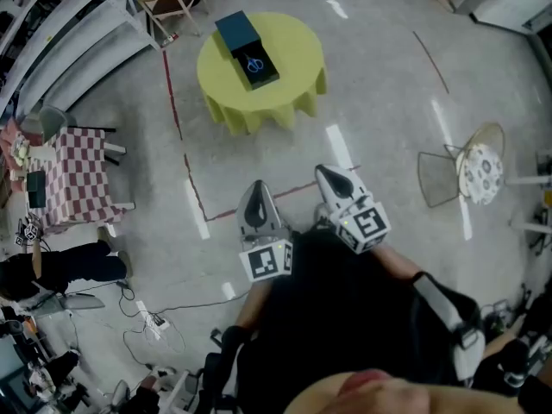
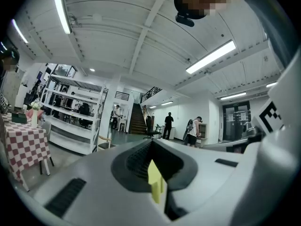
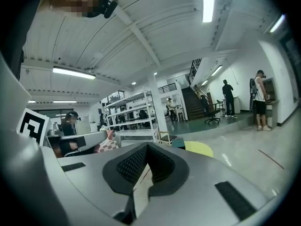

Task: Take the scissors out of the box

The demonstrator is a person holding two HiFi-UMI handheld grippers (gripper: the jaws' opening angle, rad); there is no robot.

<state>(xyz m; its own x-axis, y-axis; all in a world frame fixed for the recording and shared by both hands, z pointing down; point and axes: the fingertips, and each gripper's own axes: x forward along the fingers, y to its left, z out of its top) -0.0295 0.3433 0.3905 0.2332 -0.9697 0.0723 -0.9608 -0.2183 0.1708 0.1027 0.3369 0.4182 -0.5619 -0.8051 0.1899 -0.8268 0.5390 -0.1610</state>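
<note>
Both clenched, empty: left claw (image 1: 256, 192), right claw (image 1: 329, 176) | scissors (image 1: 254, 63) inside box (image 1: 235, 31) | box on yellow table (image 1: 297, 54)

Downward head view, level gripper views; far yellow table (image 1: 293, 59) in head and right.

Round table (image 1: 297, 59), yellow cloth, on grey floor (image 1: 388, 128); dark open box (image 1: 237, 34) lying on top

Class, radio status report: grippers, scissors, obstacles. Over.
Left gripper and right gripper shut, empty, close to the body. Scissors lie in the open box on the yellow table, far ahead. Only floor between.
</note>
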